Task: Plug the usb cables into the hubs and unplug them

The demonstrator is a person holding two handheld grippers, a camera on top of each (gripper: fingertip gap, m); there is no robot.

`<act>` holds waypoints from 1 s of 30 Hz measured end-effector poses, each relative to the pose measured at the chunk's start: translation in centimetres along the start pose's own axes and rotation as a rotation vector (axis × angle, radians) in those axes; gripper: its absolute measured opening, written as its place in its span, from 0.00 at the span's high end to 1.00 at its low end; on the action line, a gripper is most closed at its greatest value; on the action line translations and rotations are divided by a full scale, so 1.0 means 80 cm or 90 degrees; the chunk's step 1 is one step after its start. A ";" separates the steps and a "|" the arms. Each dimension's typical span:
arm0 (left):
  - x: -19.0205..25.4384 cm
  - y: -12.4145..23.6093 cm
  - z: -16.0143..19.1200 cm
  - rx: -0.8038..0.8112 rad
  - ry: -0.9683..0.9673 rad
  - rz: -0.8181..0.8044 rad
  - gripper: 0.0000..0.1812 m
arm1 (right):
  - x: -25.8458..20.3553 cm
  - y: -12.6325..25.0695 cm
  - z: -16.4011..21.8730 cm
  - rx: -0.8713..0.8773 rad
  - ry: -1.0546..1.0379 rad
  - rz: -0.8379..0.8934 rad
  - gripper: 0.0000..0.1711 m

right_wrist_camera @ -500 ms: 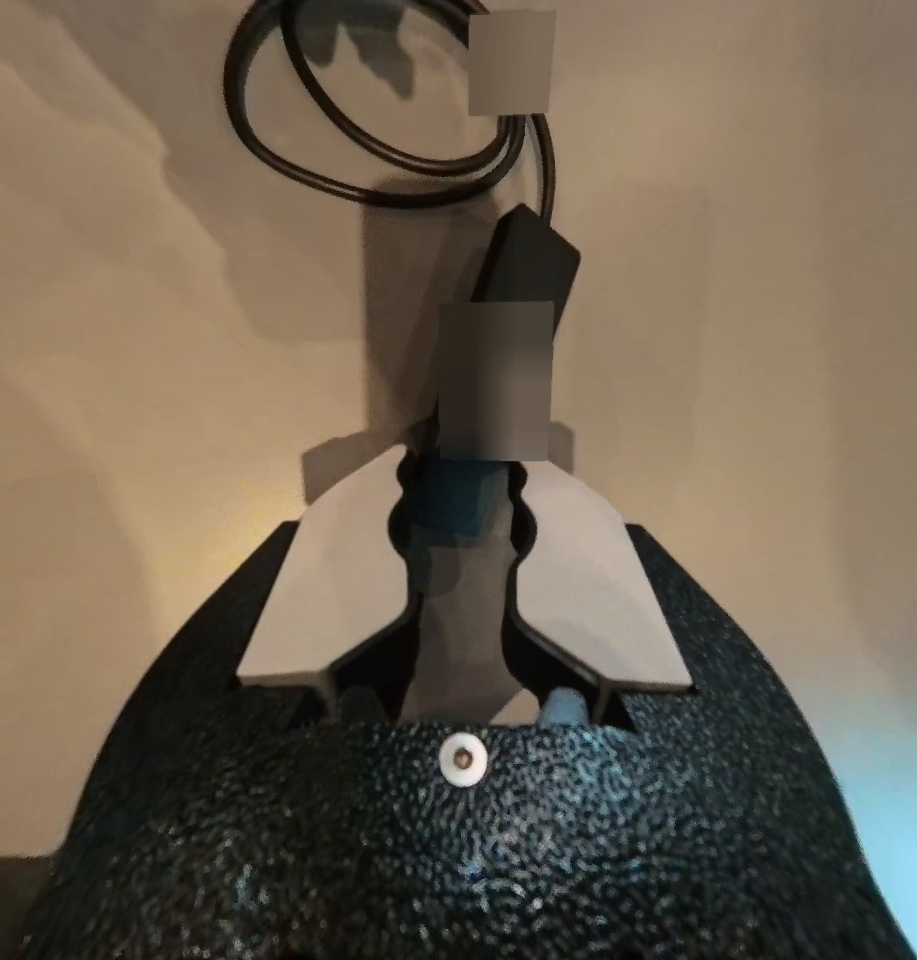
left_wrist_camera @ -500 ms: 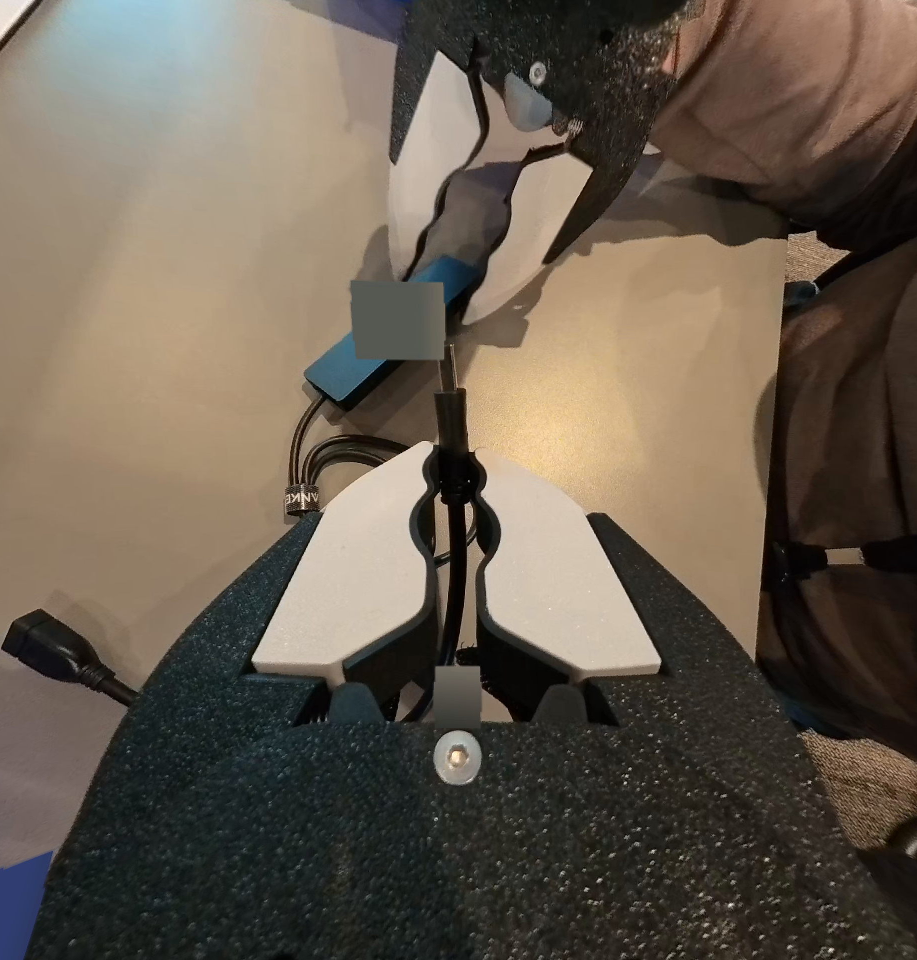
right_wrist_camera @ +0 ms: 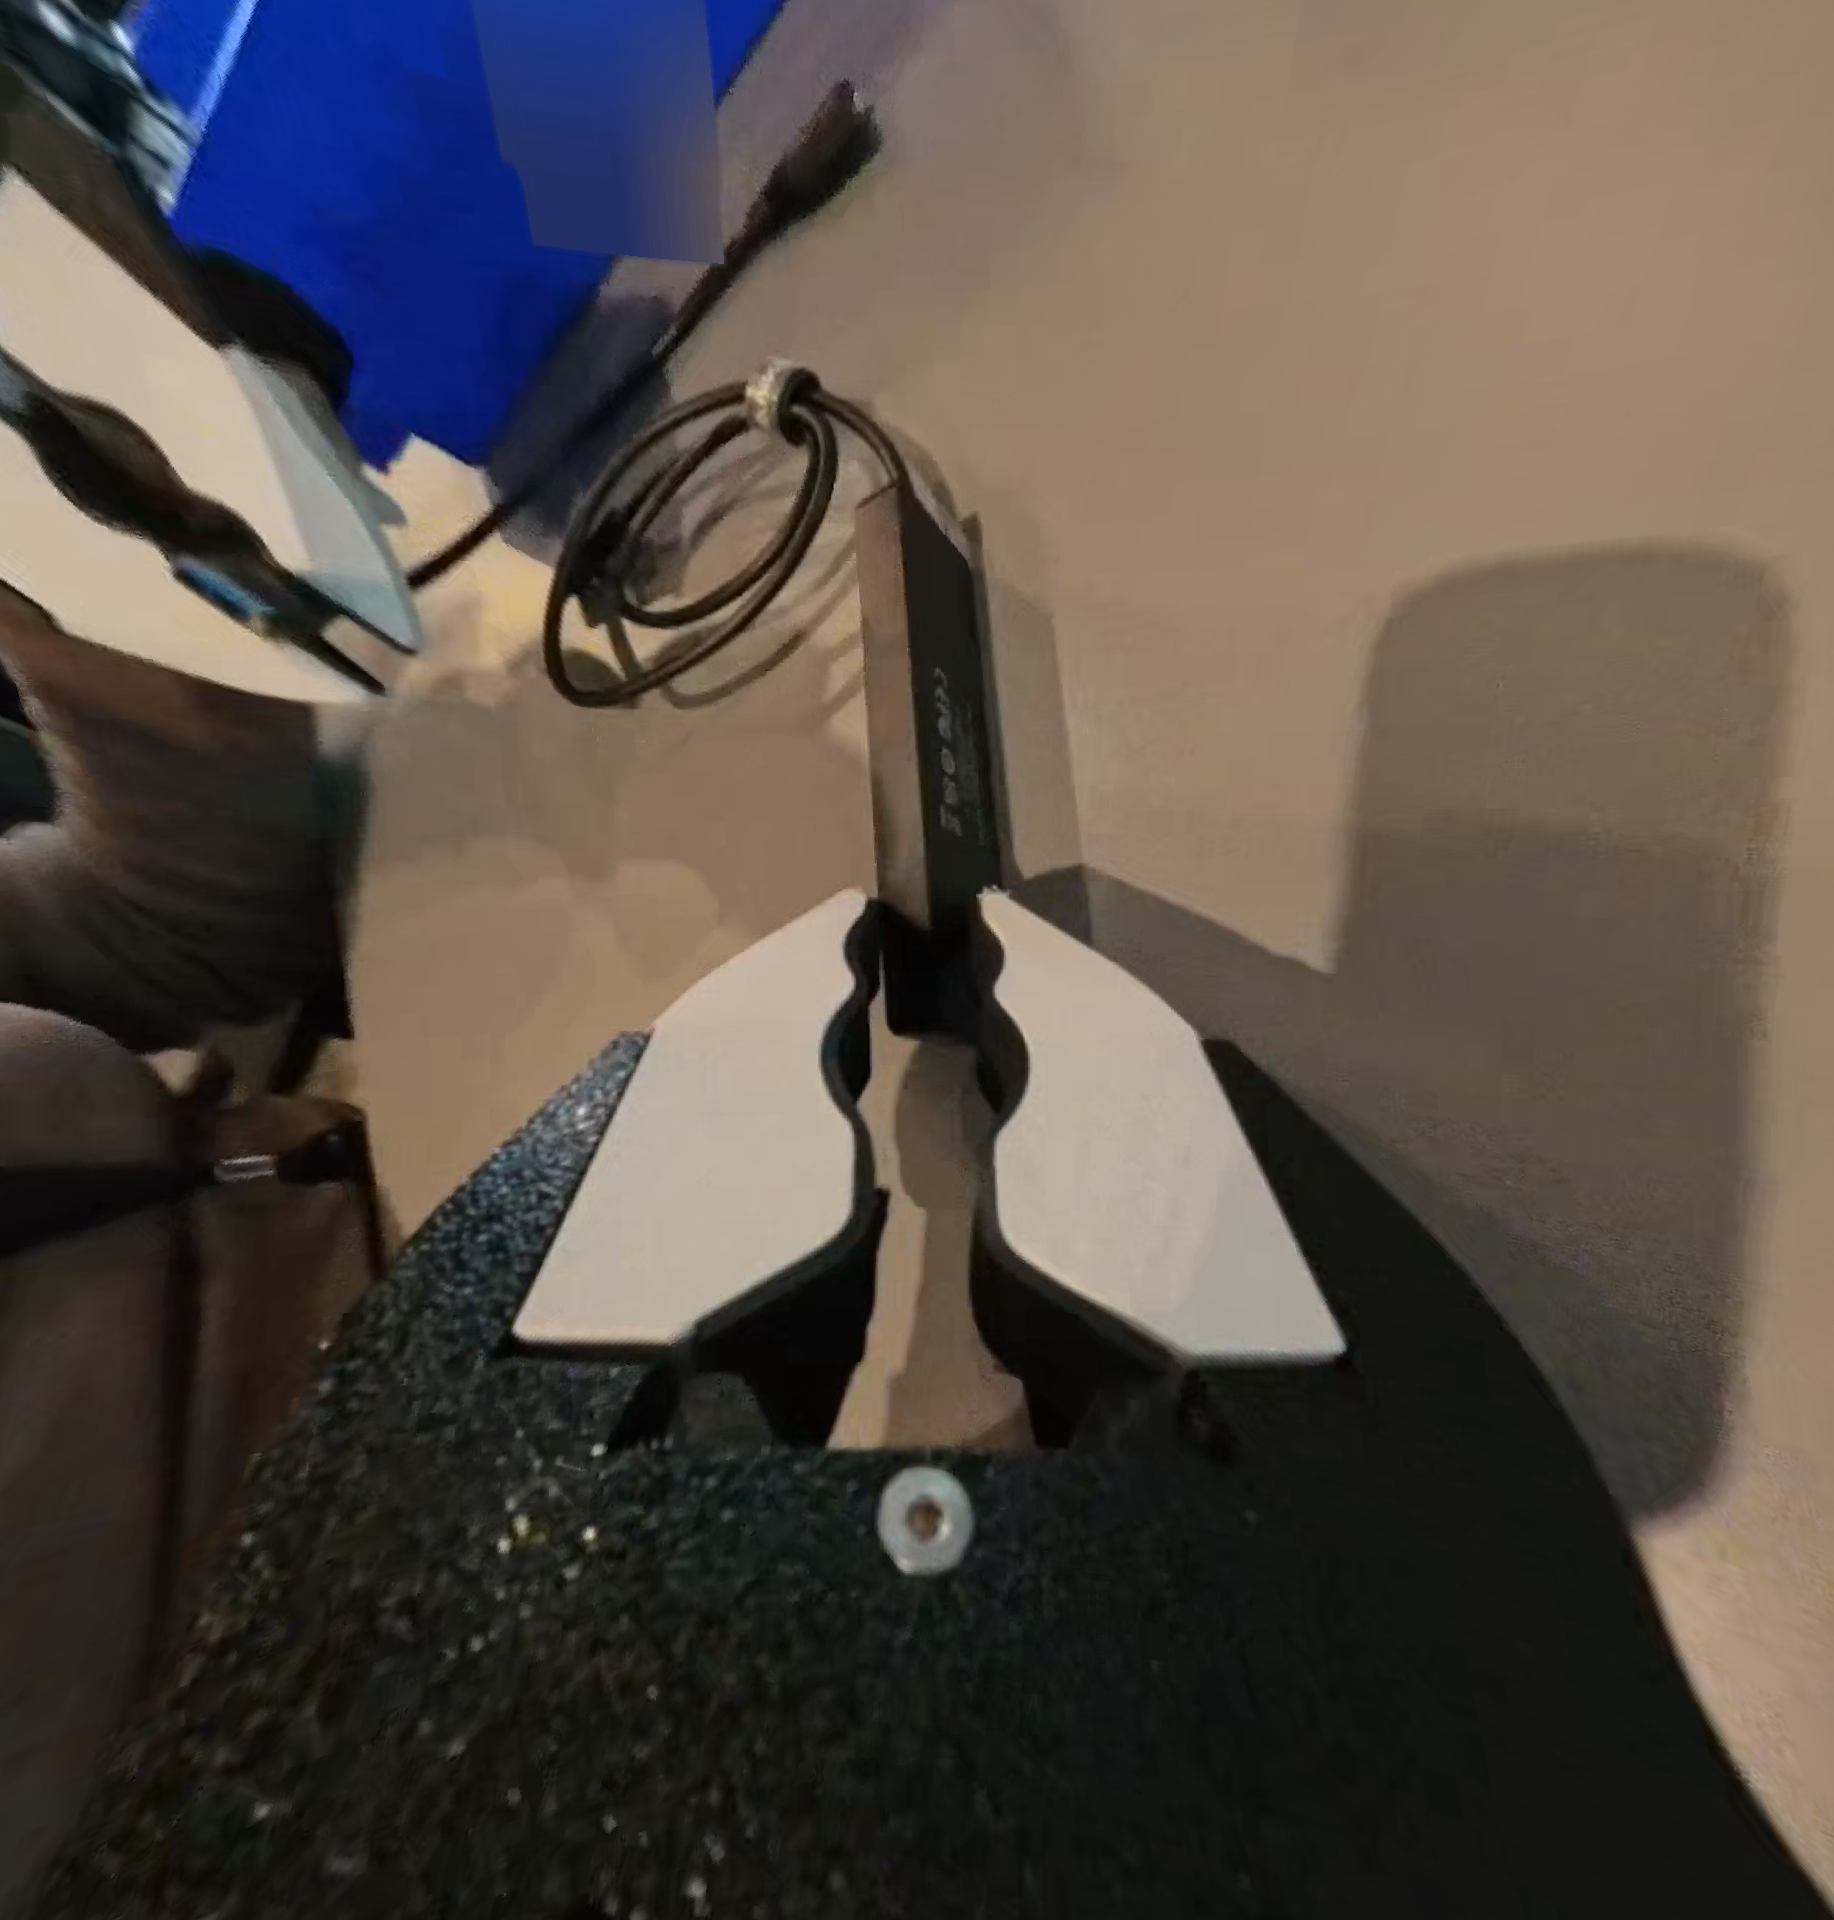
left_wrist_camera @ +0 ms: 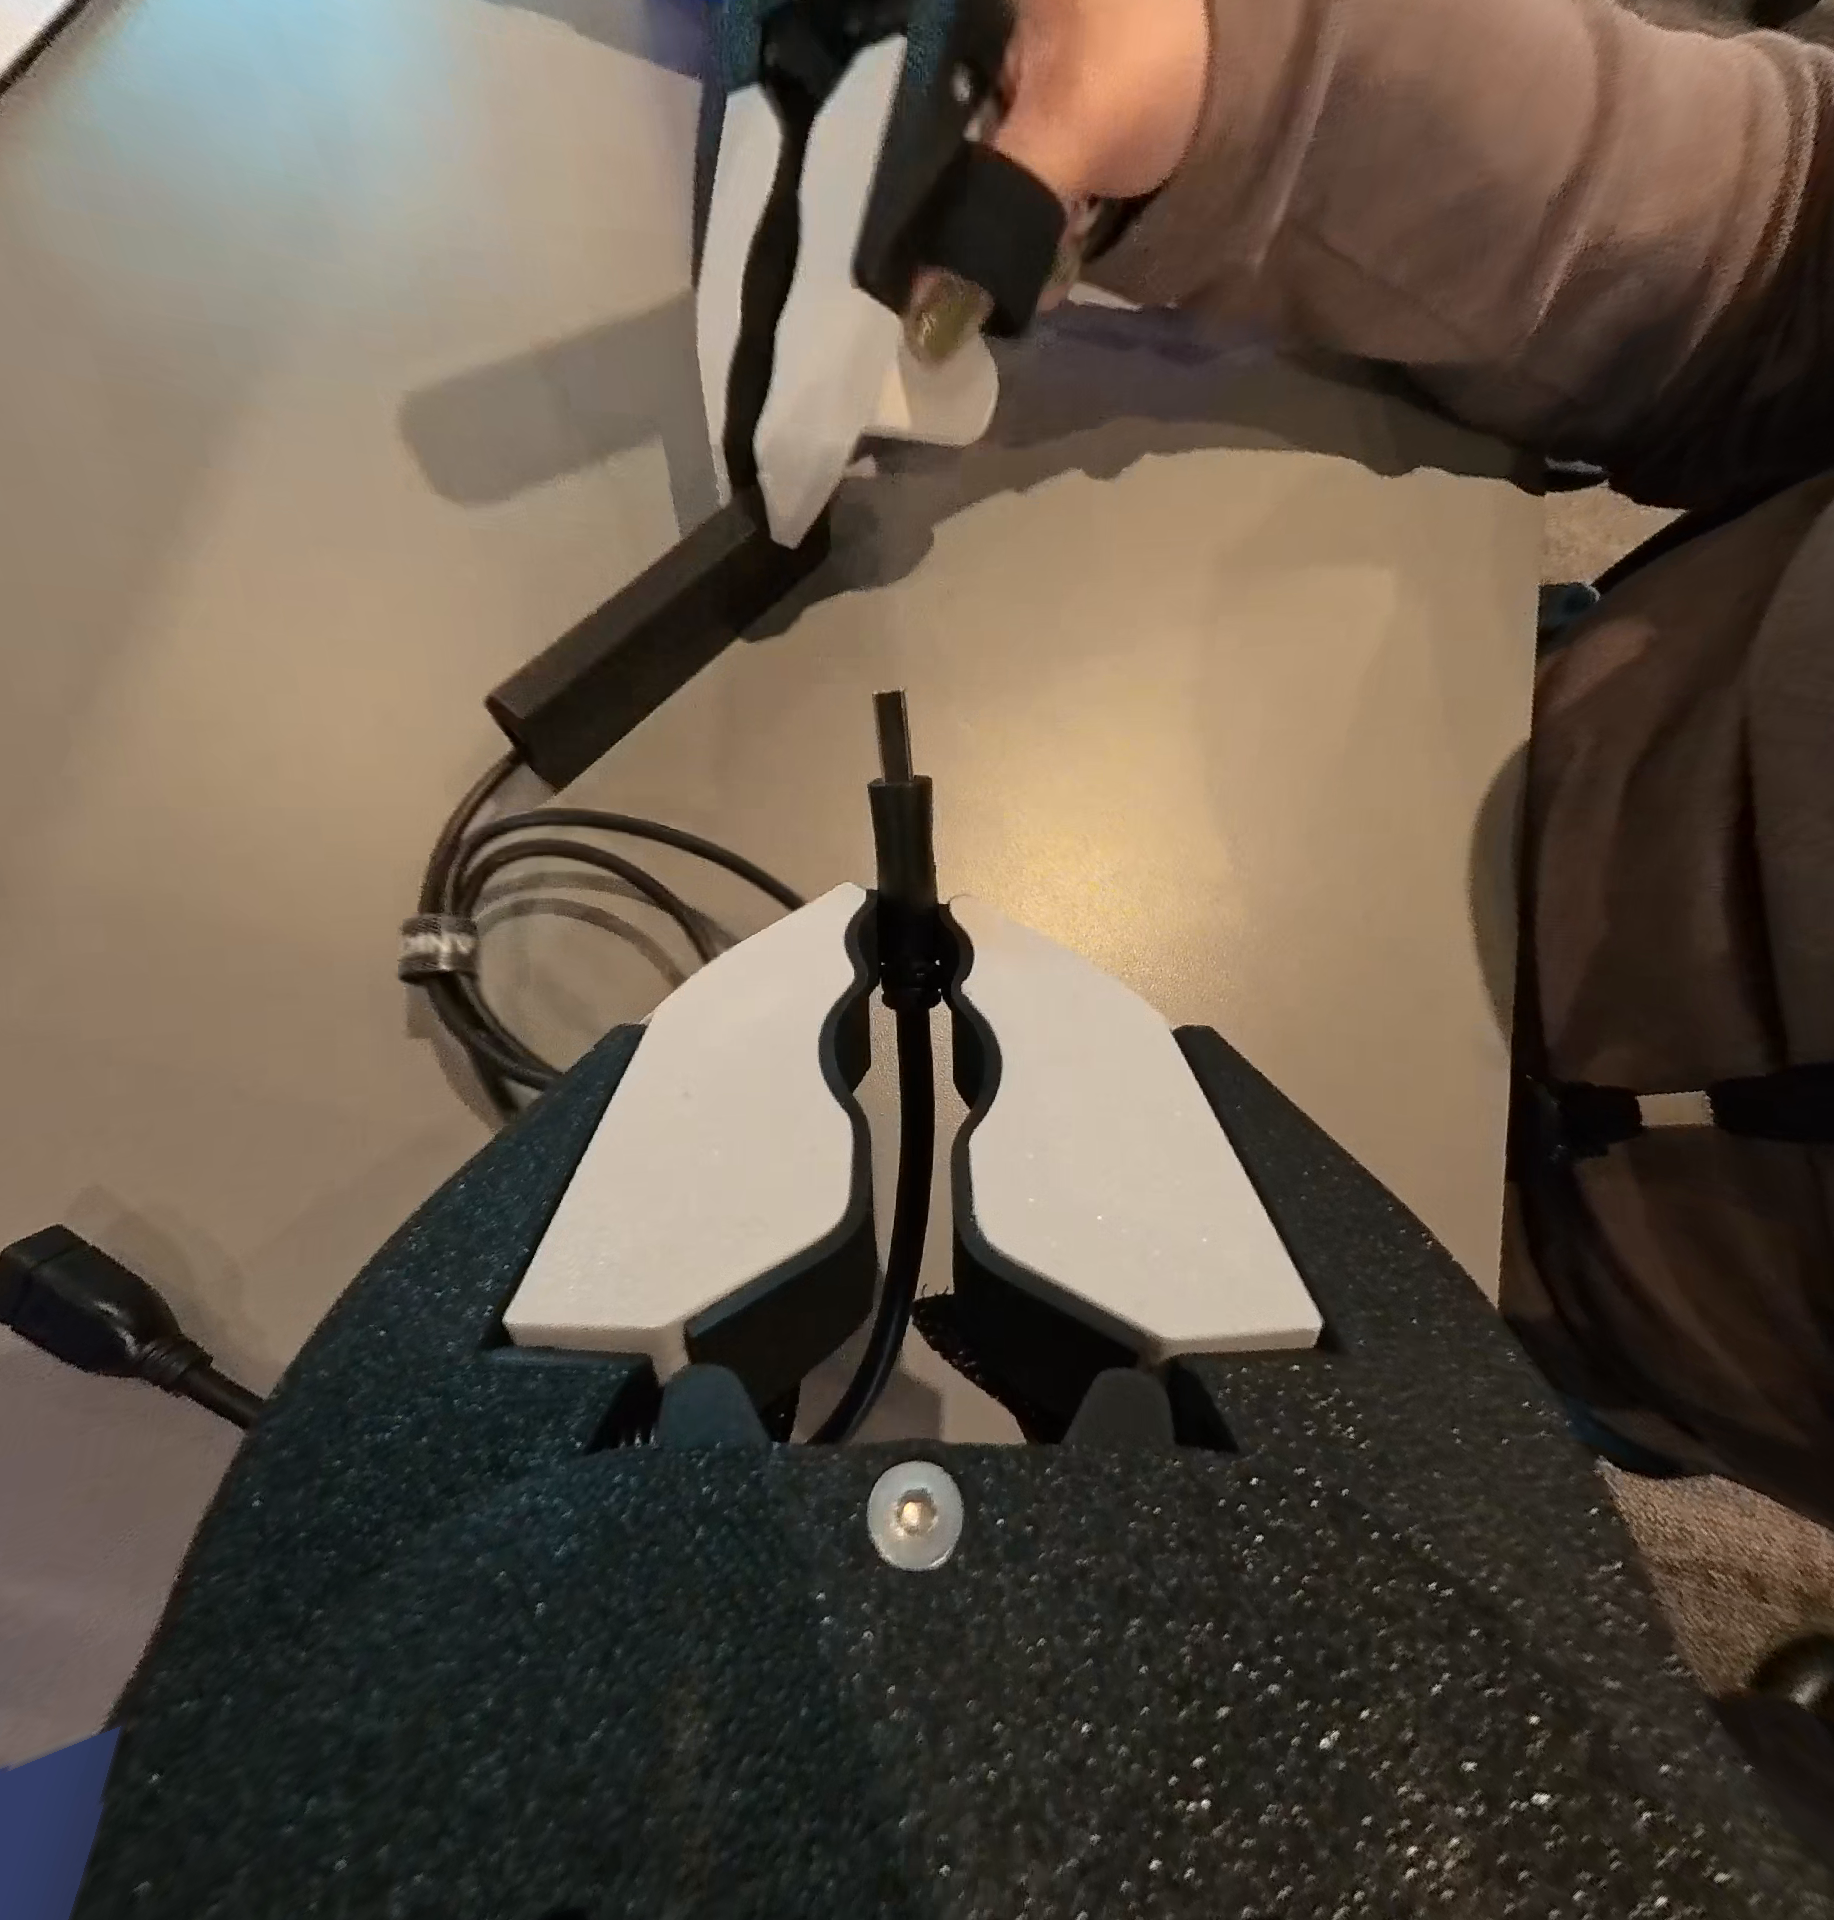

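1. Plug [left_wrist_camera: 900,774] and hub [left_wrist_camera: 651,646] sit apart, so you are either just after an unplug or lining up an insertion; the frames alone do not settle which.
2. Your left gripper [left_wrist_camera: 905,914] is clenched on the plug's black body, the metal tip poking out past the jaw tips, its cable [left_wrist_camera: 908,1164] trailing back between the jaws.
3. Your right gripper [right_wrist_camera: 928,914] is clamped on the near end of the hub, which juts out forward from the jaw tips.
4. From the hub, the plug tip lies near its long side, pointing past it rather than into a port.
5. The hub's own coiled lead [left_wrist_camera: 539,935] lies on the table [left_wrist_camera: 217,468] at the hub's far end.
6. To plug in, you likely need to square the tip to a port; no port is visible here.
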State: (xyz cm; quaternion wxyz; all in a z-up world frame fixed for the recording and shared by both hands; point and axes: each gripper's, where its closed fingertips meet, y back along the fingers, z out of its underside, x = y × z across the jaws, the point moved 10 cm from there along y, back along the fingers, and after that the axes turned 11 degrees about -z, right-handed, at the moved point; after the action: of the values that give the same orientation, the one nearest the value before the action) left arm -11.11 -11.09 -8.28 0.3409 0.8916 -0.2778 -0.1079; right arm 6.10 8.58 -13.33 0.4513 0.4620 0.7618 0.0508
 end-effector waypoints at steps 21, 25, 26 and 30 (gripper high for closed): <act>0.003 0.014 -0.002 0.013 -0.001 0.001 0.95 | -0.015 -0.006 -0.003 -0.095 -0.009 -0.088 0.93; 0.002 0.006 -0.001 0.007 0.005 0.020 0.95 | -0.021 -0.007 -0.006 -0.102 0.041 -0.054 0.91; 0.003 0.003 -0.001 0.002 0.006 0.024 0.95 | -0.024 -0.008 -0.008 -0.106 0.061 -0.042 0.90; 0.004 -0.005 0.000 -0.012 0.004 0.034 0.94 | -0.036 -0.015 -0.008 -0.145 0.136 0.017 0.85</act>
State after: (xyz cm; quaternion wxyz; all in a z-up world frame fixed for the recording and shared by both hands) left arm -10.68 -11.01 -8.51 0.3531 0.8808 -0.2997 -0.0985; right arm 5.30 5.96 -11.68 0.4167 0.4096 0.7886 0.1917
